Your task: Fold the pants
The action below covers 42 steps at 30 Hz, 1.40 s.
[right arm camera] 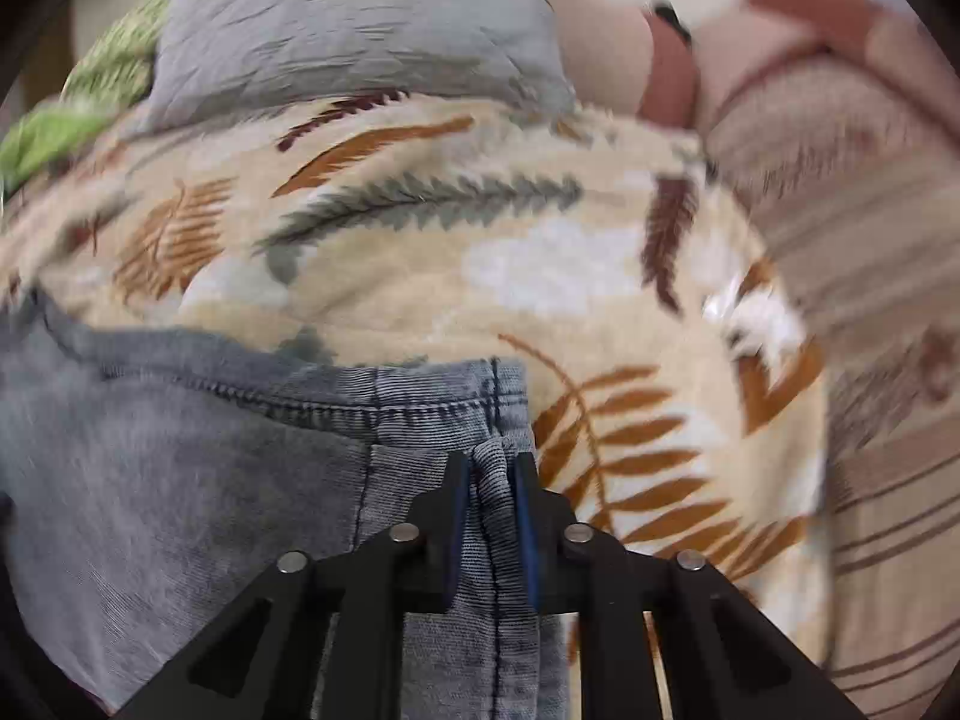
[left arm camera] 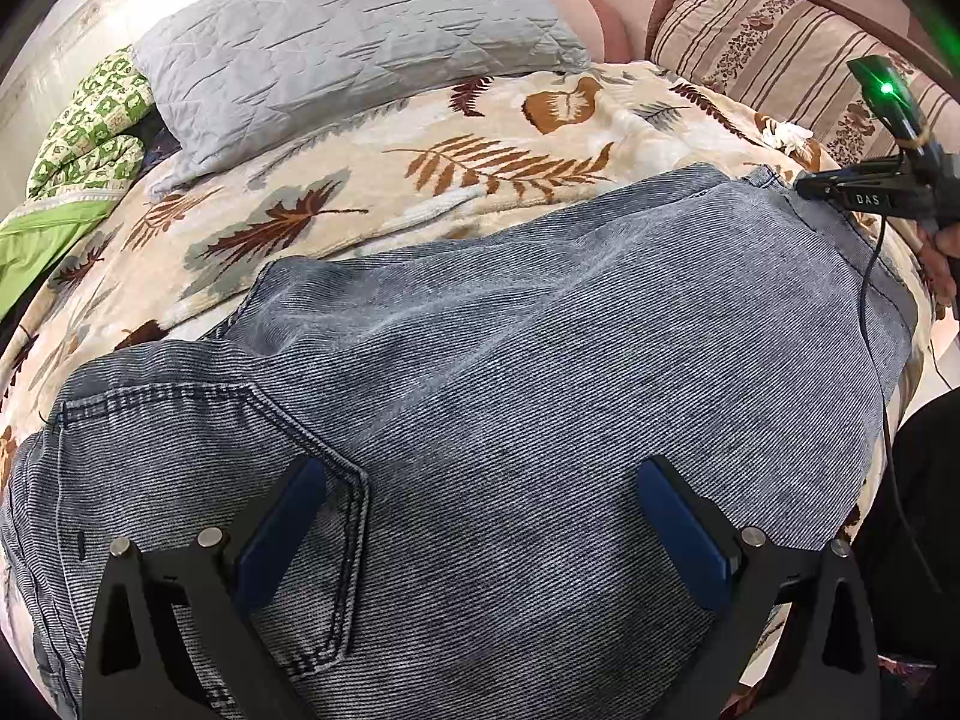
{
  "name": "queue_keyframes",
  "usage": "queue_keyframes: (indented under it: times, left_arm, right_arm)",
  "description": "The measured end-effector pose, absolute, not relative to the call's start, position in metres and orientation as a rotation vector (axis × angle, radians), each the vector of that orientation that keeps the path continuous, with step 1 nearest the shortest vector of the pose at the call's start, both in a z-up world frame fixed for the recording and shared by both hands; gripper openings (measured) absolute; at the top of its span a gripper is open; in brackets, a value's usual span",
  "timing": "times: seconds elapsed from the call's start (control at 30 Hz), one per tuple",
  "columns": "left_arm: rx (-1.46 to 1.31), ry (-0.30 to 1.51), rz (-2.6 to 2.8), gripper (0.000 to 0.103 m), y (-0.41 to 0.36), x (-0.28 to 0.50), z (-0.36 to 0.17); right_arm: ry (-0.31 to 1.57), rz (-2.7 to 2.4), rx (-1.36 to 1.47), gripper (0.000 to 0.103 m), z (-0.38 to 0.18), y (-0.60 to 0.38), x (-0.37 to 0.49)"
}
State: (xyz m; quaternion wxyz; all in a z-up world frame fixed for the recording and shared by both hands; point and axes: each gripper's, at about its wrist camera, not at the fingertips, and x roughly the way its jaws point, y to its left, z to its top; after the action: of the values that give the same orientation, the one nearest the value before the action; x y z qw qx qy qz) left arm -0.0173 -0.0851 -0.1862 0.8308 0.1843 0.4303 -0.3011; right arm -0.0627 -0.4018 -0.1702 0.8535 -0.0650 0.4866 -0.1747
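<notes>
One pair of pants (left arm camera: 540, 360) lies flat across the bed in front of us, grey-blue denim with a fine diagonal rib, faded in pale streaks, a stitched back pocket (left arm camera: 240, 480) with double seams near our left gripper (left arm camera: 480, 480). That gripper hangs over the denim with its blue-padded jaws spread wide, nothing between them. Our right gripper (right arm camera: 491, 480) has its jaws pinched onto a bunched fold of denim at the hem corner (right arm camera: 492, 396), where the stitched hem and a dark side seam meet; in the left view it shows as a black tool (left arm camera: 864, 192) at the far right corner of the cloth, a green light on it and a thin cable hanging down.

Under the pants is a plush cream blanket (left arm camera: 420, 138) printed with brown, rust and grey leaves. Behind it lies a grey quilted pillow (left arm camera: 348, 30) with creased, shiny fabric, a green patterned quilt (left arm camera: 90, 120) at the left, and a striped floral cushion (left arm camera: 750, 48) at the right beside pink upholstery (left arm camera: 606, 24). A small white scrap (left arm camera: 786, 133) lies on the blanket near the cushion. The right view is blurred.
</notes>
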Motion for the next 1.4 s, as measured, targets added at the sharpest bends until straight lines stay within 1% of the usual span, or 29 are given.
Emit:
queue_keyframes:
  times: [0.13,0.27,0.43,0.57,0.63,0.73,0.83,0.97,1.1,1.17,1.27,1.4]
  left_arm:
    - [0.382,0.910,-0.627,0.103,-0.083,-0.017,-0.184]
    - [0.340,0.867,-0.572,0.103,-0.077,-0.010,-0.174]
    - [0.306,0.912,-0.552,0.103,-0.076,0.004,-0.178]
    - [0.316,0.894,-0.558,0.103,-0.076,0.003,-0.176]
    - [0.308,0.888,-0.552,0.103,-0.074,0.003,-0.174]
    - [0.304,0.897,-0.549,0.103,-0.073,0.005,-0.175]
    - [0.335,0.907,-0.539,0.103,-0.075,0.001,-0.179]
    - [0.358,0.897,-0.538,0.103,-0.074,-0.006,-0.178]
    - [0.351,0.894,-0.533,0.103,-0.065,-0.010,-0.176]
    - [0.333,0.886,-0.527,0.103,-0.057,-0.012,-0.170]
    - [0.309,0.845,-0.489,0.103,-0.037,-0.011,-0.157]
    - [0.198,0.771,-0.311,0.103,0.021,0.005,-0.134]
  right_arm:
    - [0.983,-0.328,-0.166,0.010,-0.161,-0.388,-0.068]
    - [0.938,-0.335,-0.200,0.010,-0.150,-0.383,-0.064]
    - [0.943,-0.369,-0.185,0.009,-0.154,-0.398,-0.048]
    - [0.964,-0.412,-0.156,0.009,-0.171,-0.411,-0.045]
    - [0.970,-0.424,-0.098,0.009,-0.181,-0.421,-0.046]
    - [0.946,-0.436,-0.064,0.009,-0.190,-0.426,-0.047]
    - [0.949,-0.443,-0.028,0.012,-0.185,-0.428,-0.045]
    - [0.943,-0.459,0.041,0.012,-0.164,-0.429,-0.052]
    - [0.828,-0.434,0.066,0.012,-0.123,-0.406,-0.058]
    - [0.816,-0.350,0.085,0.012,-0.112,-0.384,-0.052]
    - [0.879,-0.160,0.152,0.012,-0.118,-0.331,-0.034]
    - [0.976,0.028,0.084,0.012,-0.145,-0.251,-0.015]
